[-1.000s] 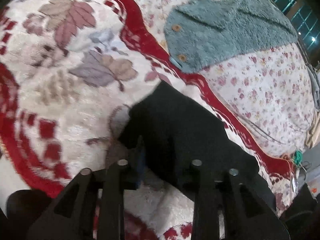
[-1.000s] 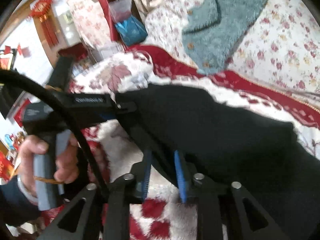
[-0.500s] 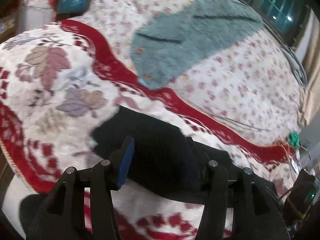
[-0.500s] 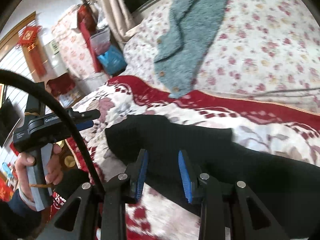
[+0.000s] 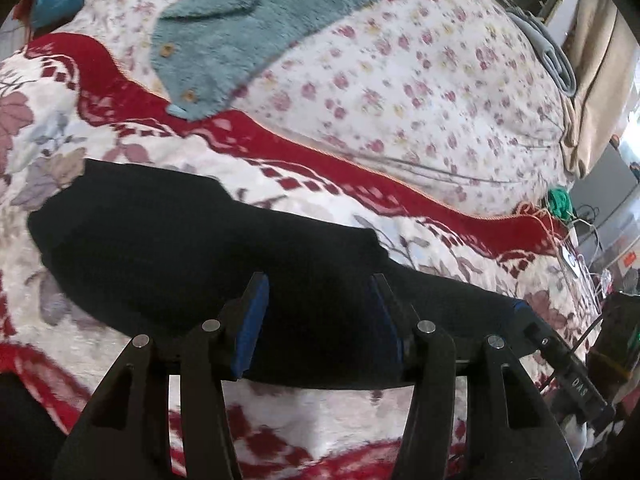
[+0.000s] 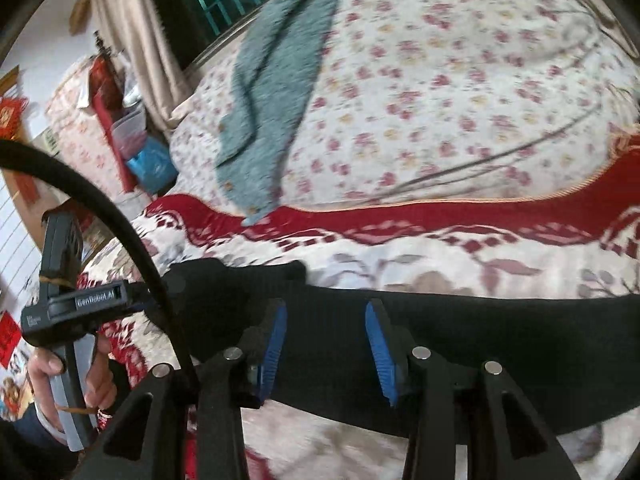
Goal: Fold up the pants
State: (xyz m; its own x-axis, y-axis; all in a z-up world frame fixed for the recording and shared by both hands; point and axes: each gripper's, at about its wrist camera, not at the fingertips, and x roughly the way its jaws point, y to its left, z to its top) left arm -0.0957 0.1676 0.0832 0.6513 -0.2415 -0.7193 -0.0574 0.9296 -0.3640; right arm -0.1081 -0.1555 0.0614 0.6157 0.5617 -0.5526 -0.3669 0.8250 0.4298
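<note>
The black pants (image 5: 192, 248) lie folded lengthwise in a long band across the red-and-white leaf blanket (image 5: 280, 420). They also show in the right wrist view (image 6: 460, 340). My left gripper (image 5: 318, 304) is open, its blue pads spread wide just above the near edge of the pants, holding nothing. My right gripper (image 6: 326, 332) is open too, hovering over the pants further along. The left gripper's handle and the hand holding it (image 6: 72, 320) show at the left of the right wrist view.
A teal fleece garment with wooden buttons (image 5: 248, 32) lies on the floral quilt (image 5: 420, 92) beyond the blanket's red border. Cables and a green item (image 5: 560, 200) sit at the bed's right edge. Furniture and bags (image 6: 140, 152) stand beside the bed.
Both grippers were shut on the pants a second ago, then opened and let go. Both have pulled back and risen; the pants now lie flat on the blanket.
</note>
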